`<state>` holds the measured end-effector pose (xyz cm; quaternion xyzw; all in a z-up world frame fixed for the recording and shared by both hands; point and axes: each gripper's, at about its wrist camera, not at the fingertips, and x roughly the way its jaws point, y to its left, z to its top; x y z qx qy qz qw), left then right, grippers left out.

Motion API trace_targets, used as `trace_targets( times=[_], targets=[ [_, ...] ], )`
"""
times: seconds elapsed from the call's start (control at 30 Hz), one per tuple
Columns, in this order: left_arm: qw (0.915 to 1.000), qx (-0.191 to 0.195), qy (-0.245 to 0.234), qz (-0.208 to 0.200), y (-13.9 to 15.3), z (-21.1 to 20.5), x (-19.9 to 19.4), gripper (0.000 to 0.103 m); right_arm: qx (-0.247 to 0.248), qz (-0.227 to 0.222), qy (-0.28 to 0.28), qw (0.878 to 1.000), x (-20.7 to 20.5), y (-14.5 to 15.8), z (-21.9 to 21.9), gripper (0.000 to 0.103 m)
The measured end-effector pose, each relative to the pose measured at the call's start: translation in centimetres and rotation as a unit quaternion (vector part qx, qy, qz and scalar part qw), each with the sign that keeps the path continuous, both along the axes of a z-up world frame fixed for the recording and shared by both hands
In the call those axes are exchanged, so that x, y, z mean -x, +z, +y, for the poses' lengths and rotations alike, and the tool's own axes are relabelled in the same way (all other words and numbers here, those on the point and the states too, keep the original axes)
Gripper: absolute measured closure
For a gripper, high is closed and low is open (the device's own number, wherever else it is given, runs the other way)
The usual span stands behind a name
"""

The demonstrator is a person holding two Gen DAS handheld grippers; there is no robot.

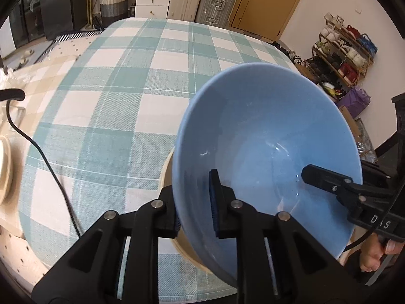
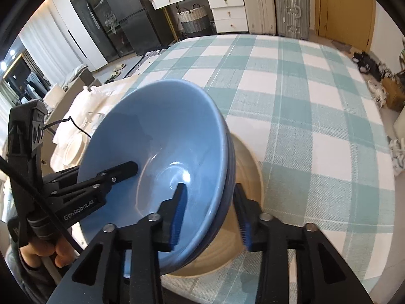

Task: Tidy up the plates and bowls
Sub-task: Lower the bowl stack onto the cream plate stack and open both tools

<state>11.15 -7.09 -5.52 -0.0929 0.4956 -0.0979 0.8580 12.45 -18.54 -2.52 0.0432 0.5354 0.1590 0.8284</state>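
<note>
- Lower right of the left wrist view: blue bowl [image 1: 265, 136], tilted, nested in a second blue bowl whose rim shows in the right wrist view [image 2: 227, 177].
- Beneath both: cream plate [image 2: 249, 174] on the checked tablecloth [image 1: 121, 81].
- Left gripper [image 1: 196, 204]: jaws pinched on the top bowl's near wall, 1 finger inside, 1 outside.
- Right gripper [image 2: 210, 217]: jaws spread astride the opposite rim, outer pad clear of the bowls.
- Upper background: 2 suitcases [image 2: 276, 5].

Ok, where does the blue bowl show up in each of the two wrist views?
Left wrist: blue bowl fills lower right, tilted, left tongs clamping its near rim.
Right wrist: blue bowl lower left of centre, right tongs straddling its rim.
Shared landmark: silver suitcase beyond the checked tablecloth.
</note>
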Motion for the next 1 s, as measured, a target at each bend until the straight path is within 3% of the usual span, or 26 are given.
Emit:
trace_targets(
  times=[0.1, 0.3, 0.47, 0.63, 0.77, 1.0],
  targets=[
    [1.0000, -0.003, 0.002, -0.003, -0.2, 0.0, -0.1, 0.087, 0.001, -0.003, -0.006, 1.000, -0.2, 0.0, -0.2, 0.050],
    [0.9998, -0.020, 0.008, -0.002, -0.3, -0.3, -0.6, 0.080, -0.009, 0.000, -0.023, 1.000, -0.6, -0.3, -0.9, 0.041],
    [0.9997, -0.017, 0.019, 0.000, -0.4, 0.2, -1.0, 0.062, -0.015, -0.001, -0.028, 0.999, -0.8, -0.5, -1.3, 0.036],
    [0.9996, -0.016, 0.022, -0.006, -0.2, 0.5, -0.9, 0.053, -0.025, -0.011, -0.034, 0.999, -0.7, -0.1, -1.7, 0.031],
    [0.9995, -0.024, 0.016, -0.016, 0.4, 0.4, -0.6, 0.035, -0.025, -0.031, -0.025, 0.999, -0.4, 0.5, -1.7, 0.024],
    [0.9991, -0.029, -0.001, -0.031, 1.5, 0.0, 0.0, 0.028, -0.028, -0.068, -0.013, 0.997, 0.5, 1.9, -2.0, 0.017]
  ],
)
